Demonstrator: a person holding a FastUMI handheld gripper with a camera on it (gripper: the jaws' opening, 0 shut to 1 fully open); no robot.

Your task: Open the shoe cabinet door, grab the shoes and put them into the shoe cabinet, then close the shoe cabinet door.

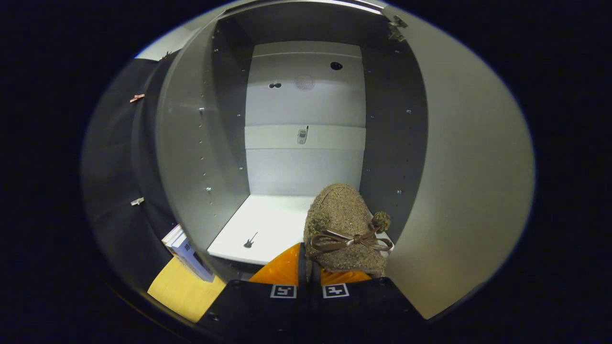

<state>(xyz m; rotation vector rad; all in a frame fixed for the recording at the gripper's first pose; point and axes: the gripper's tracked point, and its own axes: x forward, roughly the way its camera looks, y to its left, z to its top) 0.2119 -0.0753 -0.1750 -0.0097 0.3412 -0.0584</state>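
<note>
Shoe (345,224): brown fuzzy slipper with a ribbon bow, toe pointing into the shoe cabinet (306,143), over the white shelf (258,229) | gripper (308,267): orange fingers pressed close together, pinching the shoe's heel edge | cabinet door (468,181): swung open, right of the shoe

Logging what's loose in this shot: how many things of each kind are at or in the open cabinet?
Shoes: 1, the brown shoe, gripped by the gripper, over the cabinet floor.
Small objects on the back ledge: 1.
Small dark items on the floor: 1.
Total: 3
</note>
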